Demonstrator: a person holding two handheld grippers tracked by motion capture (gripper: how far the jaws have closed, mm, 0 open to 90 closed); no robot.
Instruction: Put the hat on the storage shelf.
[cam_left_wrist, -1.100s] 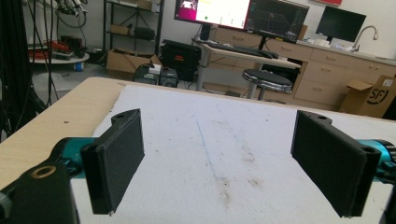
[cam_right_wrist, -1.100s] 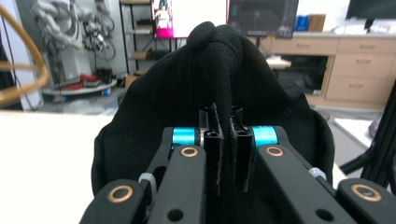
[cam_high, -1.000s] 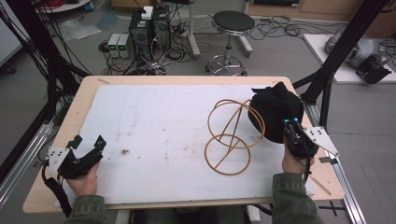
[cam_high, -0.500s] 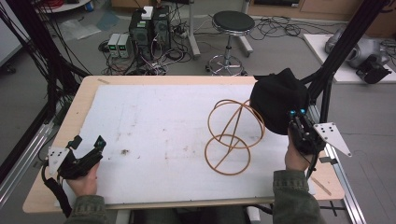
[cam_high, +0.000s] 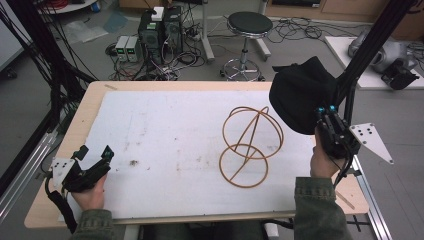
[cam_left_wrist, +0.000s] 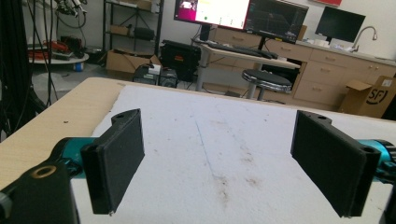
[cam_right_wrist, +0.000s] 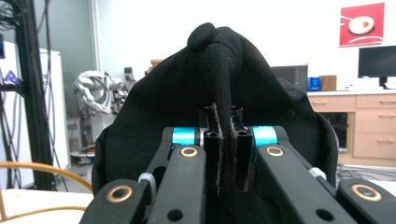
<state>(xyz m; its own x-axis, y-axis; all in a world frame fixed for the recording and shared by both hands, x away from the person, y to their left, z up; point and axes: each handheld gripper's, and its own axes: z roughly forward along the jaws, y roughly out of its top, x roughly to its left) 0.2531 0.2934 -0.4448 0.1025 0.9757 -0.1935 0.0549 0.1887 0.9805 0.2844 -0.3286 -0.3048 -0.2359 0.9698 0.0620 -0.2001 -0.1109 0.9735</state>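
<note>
A black cap (cam_high: 301, 95) hangs in the air over the table's right edge, held by my right gripper (cam_high: 325, 112), which is shut on it. In the right gripper view the jaws pinch a fold of the cap's (cam_right_wrist: 219, 93) fabric and the gripper (cam_right_wrist: 223, 156) points level. A wooden wire stand (cam_high: 250, 145) of joined rings stands on the white mat just left of the cap. My left gripper (cam_high: 95, 152) rests at the table's near left corner, open, with nothing between its fingers (cam_left_wrist: 119, 163).
The white mat (cam_high: 170, 145) covers most of the wooden table (cam_high: 80, 115). A black frame post (cam_high: 372, 45) rises right behind the cap. A stool (cam_high: 249, 25) and computer boxes stand on the floor beyond the far edge.
My right gripper has risen with the black cap, lifting it off the table's right side into the air. The left gripper has stayed in place.
</note>
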